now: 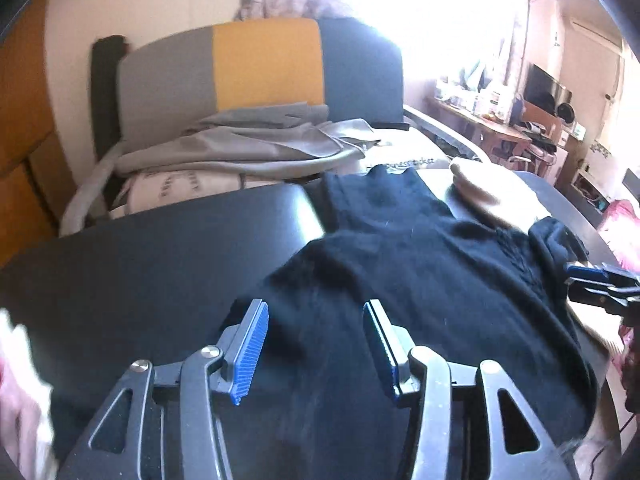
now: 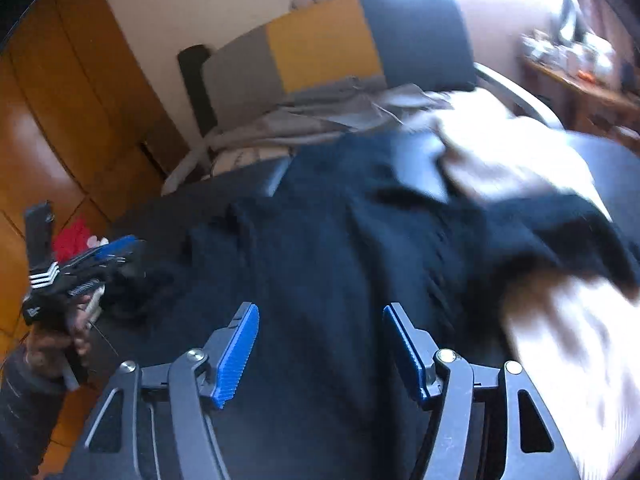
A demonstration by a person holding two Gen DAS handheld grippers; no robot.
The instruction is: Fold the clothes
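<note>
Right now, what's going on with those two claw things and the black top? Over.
Left gripper open, holding nothing. Right gripper open, holding nothing. Black sweater spread on dark table, unfolded. Cream garment lies alongside, touching it.

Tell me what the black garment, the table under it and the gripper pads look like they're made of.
Black garment: soft knit, probably wool or cotton; matte, fuzzy, with a cable-like ridge.
Table: smooth, dark, semi-gloss top with soft reflections, perhaps lacquered or laminate.
Left gripper pads: blue, finely ribbed, likely rubber or plastic; the frame looks like grey metal.
</note>
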